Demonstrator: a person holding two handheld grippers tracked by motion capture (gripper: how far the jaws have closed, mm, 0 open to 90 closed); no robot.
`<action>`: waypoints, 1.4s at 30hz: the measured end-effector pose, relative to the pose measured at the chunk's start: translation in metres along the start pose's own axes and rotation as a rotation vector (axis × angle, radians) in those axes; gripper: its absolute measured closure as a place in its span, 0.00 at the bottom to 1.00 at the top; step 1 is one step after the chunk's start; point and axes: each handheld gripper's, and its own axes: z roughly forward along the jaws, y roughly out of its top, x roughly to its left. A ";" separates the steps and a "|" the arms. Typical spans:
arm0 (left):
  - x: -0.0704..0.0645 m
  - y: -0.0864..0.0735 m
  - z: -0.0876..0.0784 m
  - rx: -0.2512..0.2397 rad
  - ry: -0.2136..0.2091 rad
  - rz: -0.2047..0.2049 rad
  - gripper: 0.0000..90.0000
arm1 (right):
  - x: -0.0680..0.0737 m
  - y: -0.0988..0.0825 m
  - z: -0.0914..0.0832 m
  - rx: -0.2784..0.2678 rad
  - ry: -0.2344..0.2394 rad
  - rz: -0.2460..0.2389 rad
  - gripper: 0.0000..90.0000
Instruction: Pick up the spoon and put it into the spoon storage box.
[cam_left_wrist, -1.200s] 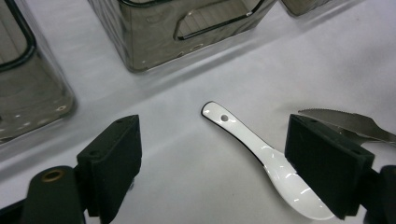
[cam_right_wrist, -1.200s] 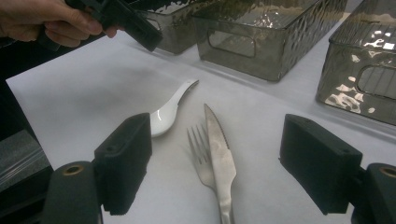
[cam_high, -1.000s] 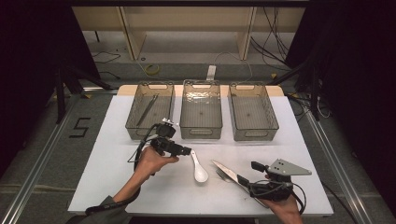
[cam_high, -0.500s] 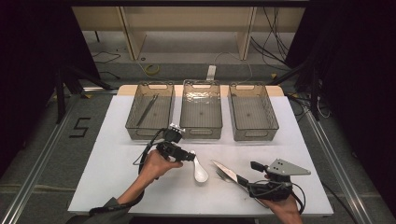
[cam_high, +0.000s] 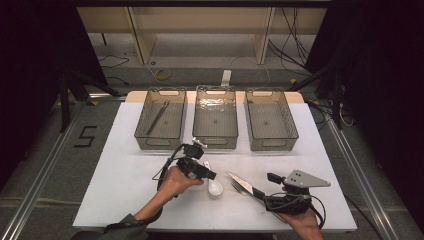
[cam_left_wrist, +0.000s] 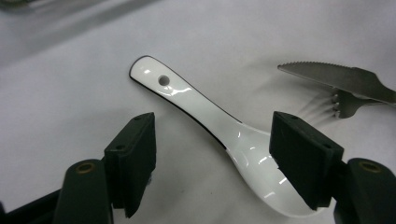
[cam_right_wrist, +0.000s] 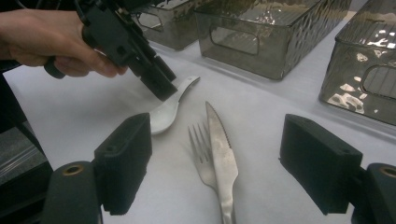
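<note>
A white ceramic spoon (cam_high: 214, 186) lies on the white table, its bowl toward the person. My left gripper (cam_high: 212, 175) hovers just over the spoon's handle, pointing right. In the left gripper view the spoon (cam_left_wrist: 219, 126) runs between the open jaws of that gripper (cam_left_wrist: 215, 140), neither pad touching it. To the spoon's right, a steel knife (cam_high: 240, 181) and fork (cam_high: 238, 188) lie side by side. My right gripper (cam_high: 267, 186) stands open at their handle ends. In the right gripper view the knife (cam_right_wrist: 223, 154) and fork (cam_right_wrist: 200, 149) lie between its spread jaws.
Three smoky clear bins stand in a row at the back: left bin (cam_high: 150, 142), middle bin (cam_high: 215, 141), right bin (cam_high: 272, 142). A thin dark utensil (cam_high: 157, 117) lies in the left bin. The table's front edge is close below both hands.
My left gripper has moved right and toward the person, and now straddles the spoon. The right gripper, knife and fork have stayed put.
</note>
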 end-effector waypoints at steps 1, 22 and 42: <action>-0.001 0.001 0.002 0.007 0.003 0.006 0.35 | 0.000 0.000 0.000 -0.001 0.000 0.000 0.29; -0.018 0.011 0.015 -0.004 0.076 0.084 0.48 | 0.000 0.001 0.002 0.004 0.001 -0.004 0.29; -0.025 0.012 0.018 -0.007 0.181 0.225 0.81 | 0.000 0.002 0.002 0.002 0.004 -0.005 0.29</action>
